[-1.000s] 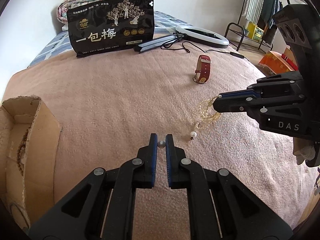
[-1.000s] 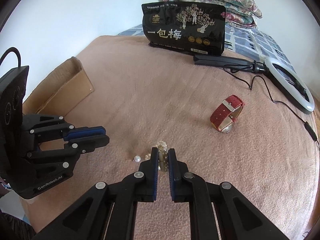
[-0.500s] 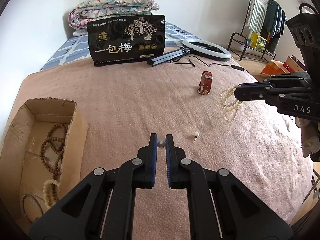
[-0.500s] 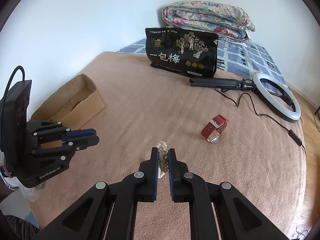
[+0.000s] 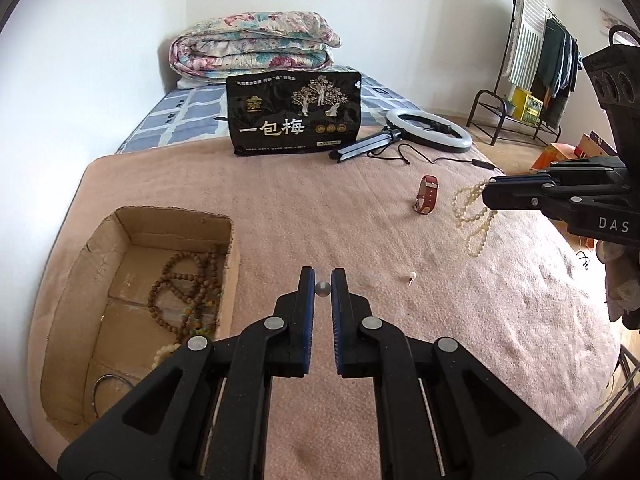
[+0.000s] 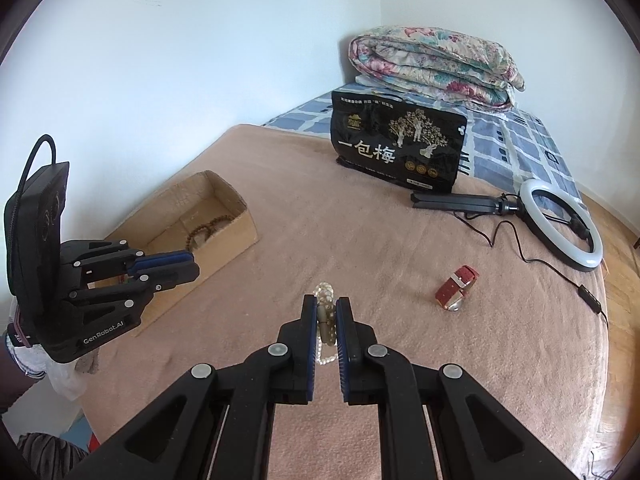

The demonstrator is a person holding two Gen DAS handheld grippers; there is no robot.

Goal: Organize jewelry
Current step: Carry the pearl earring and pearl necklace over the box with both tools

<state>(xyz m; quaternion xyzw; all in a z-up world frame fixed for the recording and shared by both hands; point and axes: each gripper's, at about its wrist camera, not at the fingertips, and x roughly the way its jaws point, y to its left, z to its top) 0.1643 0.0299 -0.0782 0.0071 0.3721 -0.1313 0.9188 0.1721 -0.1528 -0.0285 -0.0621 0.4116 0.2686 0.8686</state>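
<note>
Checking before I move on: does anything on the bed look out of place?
Yes. One small pearl earring lies loose on the pink blanket, apart from the cardboard box, and the red watch sits out too.

The blanket on the bed looks like soft, matt pink fleece with a fine nap. The box is rough brown cardboard with frayed edges, and the bead strings inside look like dull wood. The left gripper is matt black plastic with bright metal rivets; its fingers carry ribbed blue pads and pinch a glossy grey bead. The necklace in the right gripper is pale, pearly and shiny. The watch has a red leather-like strap. The bag is glossy black film.
</note>
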